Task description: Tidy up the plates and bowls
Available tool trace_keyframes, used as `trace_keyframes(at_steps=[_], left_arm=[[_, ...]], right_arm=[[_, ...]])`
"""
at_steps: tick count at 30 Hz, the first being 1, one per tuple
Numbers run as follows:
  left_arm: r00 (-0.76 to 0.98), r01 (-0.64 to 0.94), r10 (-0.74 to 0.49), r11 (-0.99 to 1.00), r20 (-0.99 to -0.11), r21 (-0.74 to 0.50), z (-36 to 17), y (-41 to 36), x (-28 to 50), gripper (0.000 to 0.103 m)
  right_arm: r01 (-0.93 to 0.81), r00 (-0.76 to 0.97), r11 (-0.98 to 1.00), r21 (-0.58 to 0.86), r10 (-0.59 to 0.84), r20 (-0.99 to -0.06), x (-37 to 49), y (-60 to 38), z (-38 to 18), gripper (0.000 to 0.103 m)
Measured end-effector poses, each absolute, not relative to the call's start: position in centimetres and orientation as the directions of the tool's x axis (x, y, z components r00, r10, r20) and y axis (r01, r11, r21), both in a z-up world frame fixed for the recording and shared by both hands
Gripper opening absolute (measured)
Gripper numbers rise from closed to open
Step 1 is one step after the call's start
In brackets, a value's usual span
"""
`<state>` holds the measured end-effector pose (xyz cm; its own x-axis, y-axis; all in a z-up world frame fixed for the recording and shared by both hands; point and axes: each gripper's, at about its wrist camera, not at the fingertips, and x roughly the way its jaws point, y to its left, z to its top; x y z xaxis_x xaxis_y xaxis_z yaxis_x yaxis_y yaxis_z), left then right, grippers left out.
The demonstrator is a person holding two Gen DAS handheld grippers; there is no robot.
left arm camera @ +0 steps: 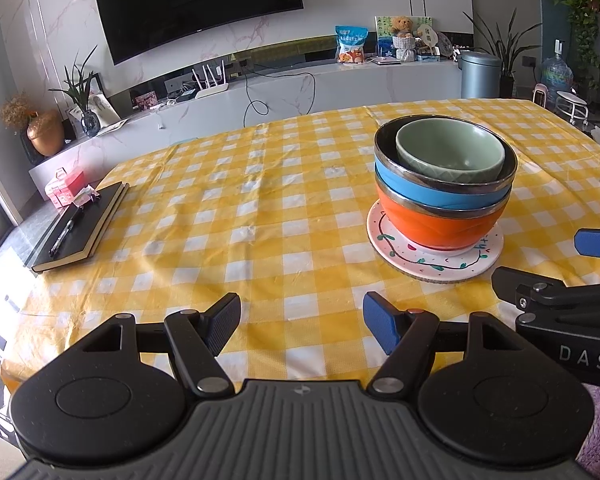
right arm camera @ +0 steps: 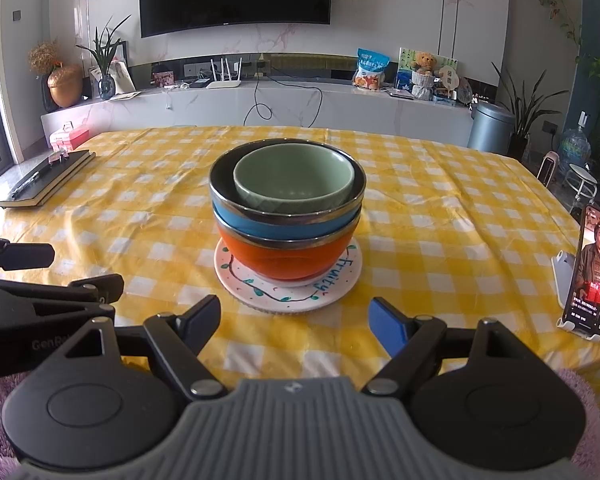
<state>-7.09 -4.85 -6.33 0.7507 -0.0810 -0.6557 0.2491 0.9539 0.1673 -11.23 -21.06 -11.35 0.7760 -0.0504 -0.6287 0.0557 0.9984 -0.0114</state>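
Here, a pale green ceramic bowl (right arm camera: 294, 178) nests in a blue steel-rimmed bowl (right arm camera: 286, 222) atop an orange bowl (right arm camera: 286, 256) on a round white painted plate (right arm camera: 288, 292), mid-table on the yellow checked tablecloth (right arm camera: 440, 216). The right gripper (right arm camera: 294, 320), fingers spread and empty, faces the stack squarely and sits nearer; the left gripper (left arm camera: 300, 322), likewise released, has it far-right.
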Motion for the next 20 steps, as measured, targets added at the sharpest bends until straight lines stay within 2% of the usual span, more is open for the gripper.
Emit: trace_keyframes(at_steps=[20], left_arm=[[0.751, 0.235, -0.076, 0.959, -0.656, 0.157, -6.32, -4.57, -7.02, 0.082]], right_arm=[[0.054, 0.765, 0.998, -0.007, -0.046, -0.642, -10.87, -21.14, -11.86, 0.080]])
